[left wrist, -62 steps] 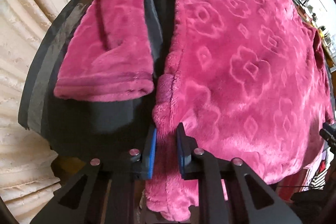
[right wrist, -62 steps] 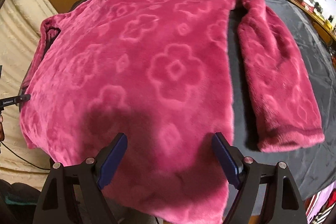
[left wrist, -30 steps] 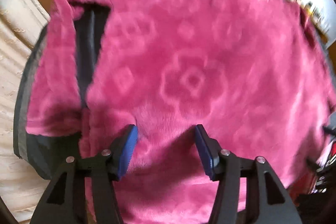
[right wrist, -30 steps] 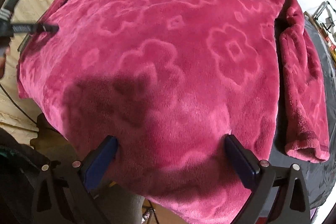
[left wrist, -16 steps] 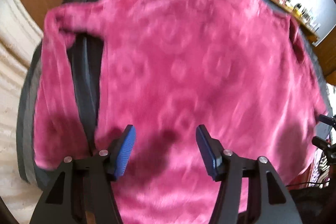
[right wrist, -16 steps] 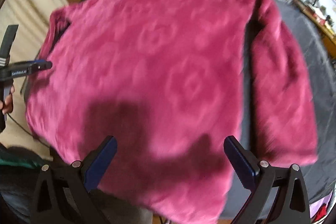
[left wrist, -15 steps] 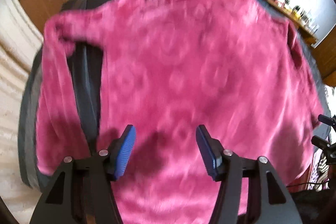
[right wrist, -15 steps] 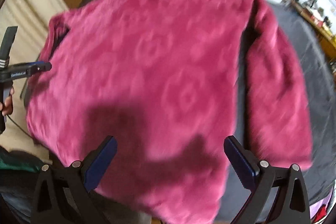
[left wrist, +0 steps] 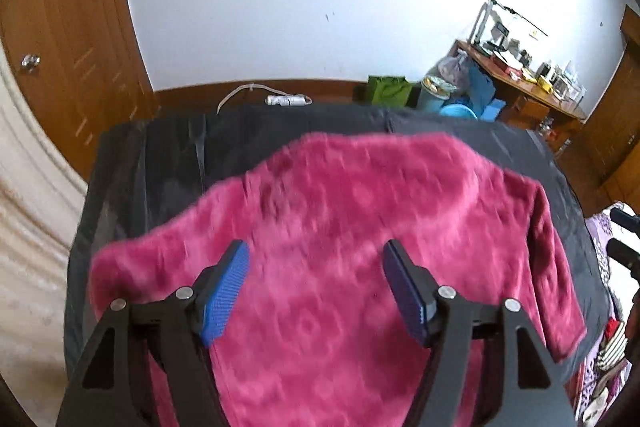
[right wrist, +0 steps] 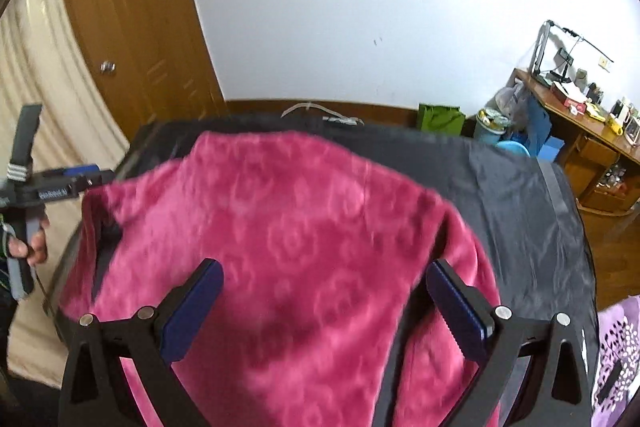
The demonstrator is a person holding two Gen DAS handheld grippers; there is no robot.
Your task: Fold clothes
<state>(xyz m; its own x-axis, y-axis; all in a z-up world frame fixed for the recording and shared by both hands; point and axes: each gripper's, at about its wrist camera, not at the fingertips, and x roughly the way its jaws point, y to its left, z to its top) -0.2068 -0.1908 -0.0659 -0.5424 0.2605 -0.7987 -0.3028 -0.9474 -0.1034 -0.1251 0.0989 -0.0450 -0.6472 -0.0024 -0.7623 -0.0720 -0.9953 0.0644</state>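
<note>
Pink fleece, the top point(left wrist: 340, 247) lies spread flat on the black tabletop point(left wrist: 160, 163), body smoothed out, one sleeve point(right wrist: 460, 267) running down its right edge and the other point(left wrist: 132, 259) off its left shoulder, with a slot of black cloth showing between sleeve and body. I judge it is laid this way so the sleeves can be folded in over the body first. My left tool point(left wrist: 316, 291) hangs above the top's near half with its blue pads spread and still widening, nothing between them. My right tool point(right wrist: 324, 307) hovers over the top too, nearer the right sleeve, pads wide apart and empty; from its camera I see the left tool out past the top's left edge, in my hand point(right wrist: 28, 247). Both sit clear of the fleece, I think so I can take in the whole garment before choosing a grip. Compared with two seconds ago, much has changed: then the left tool was pinched on the hem at the near left corner and the top filled both views, whereas now both tools are higher and tilted up, so the top looks smaller, and the far wall, the door and a cluttered desk point(right wrist: 580, 123) beyond the tabletop have come into sight.
</note>
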